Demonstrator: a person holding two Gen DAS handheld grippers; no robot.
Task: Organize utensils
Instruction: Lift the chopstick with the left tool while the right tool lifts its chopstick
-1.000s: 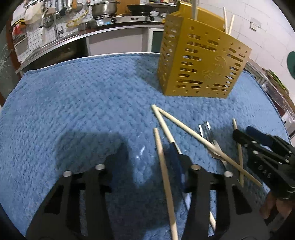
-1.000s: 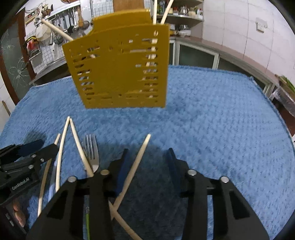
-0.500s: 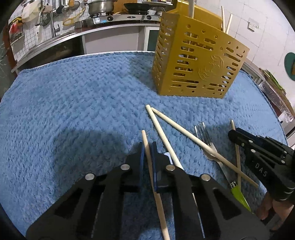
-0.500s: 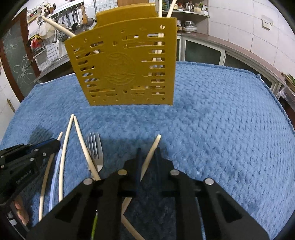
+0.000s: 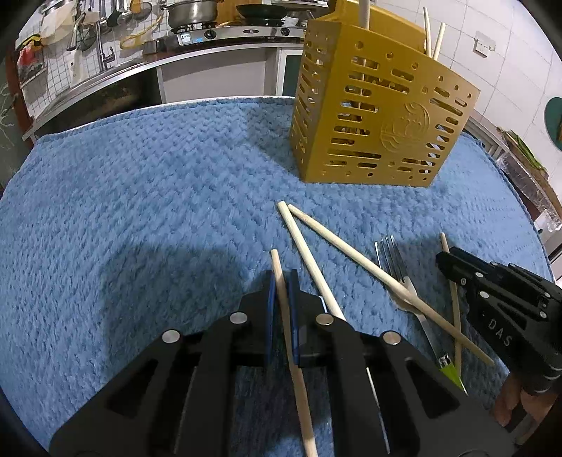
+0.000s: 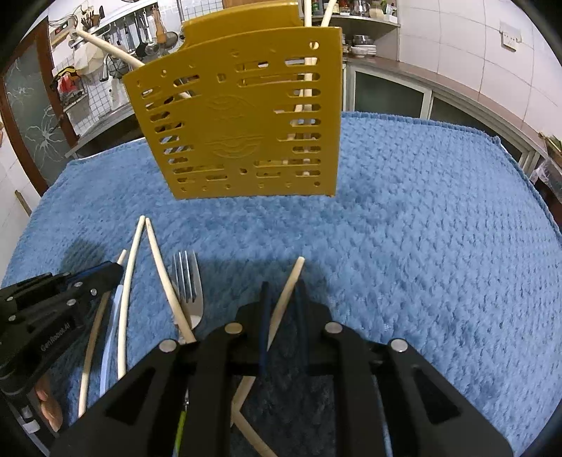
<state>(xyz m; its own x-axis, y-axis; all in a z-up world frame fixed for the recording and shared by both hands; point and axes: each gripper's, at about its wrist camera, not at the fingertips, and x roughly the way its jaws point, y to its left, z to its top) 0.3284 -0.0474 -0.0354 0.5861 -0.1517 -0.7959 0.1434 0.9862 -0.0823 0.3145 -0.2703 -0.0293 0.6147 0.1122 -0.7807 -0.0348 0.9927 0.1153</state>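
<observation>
A yellow slotted utensil holder (image 5: 376,116) stands on the blue towel (image 5: 140,197) with several chopsticks upright in it; it also shows in the right wrist view (image 6: 242,119). My left gripper (image 5: 281,277) is shut on a wooden chopstick (image 5: 275,267). My right gripper (image 6: 282,288) is shut on another wooden chopstick (image 6: 291,281). Two chopsticks (image 5: 316,242) and a metal fork (image 5: 397,267) with a green handle lie between the grippers. The fork also shows in the right wrist view (image 6: 189,281).
A kitchen counter with a stove and pots (image 5: 196,21) runs behind the table. Hanging utensils (image 6: 140,31) and tiled walls are at the back. The towel stretches wide to the left (image 5: 87,228) and to the right (image 6: 439,228).
Both grippers were open a second ago and have closed, each on its own chopstick. The holder looks nearer in both views.
</observation>
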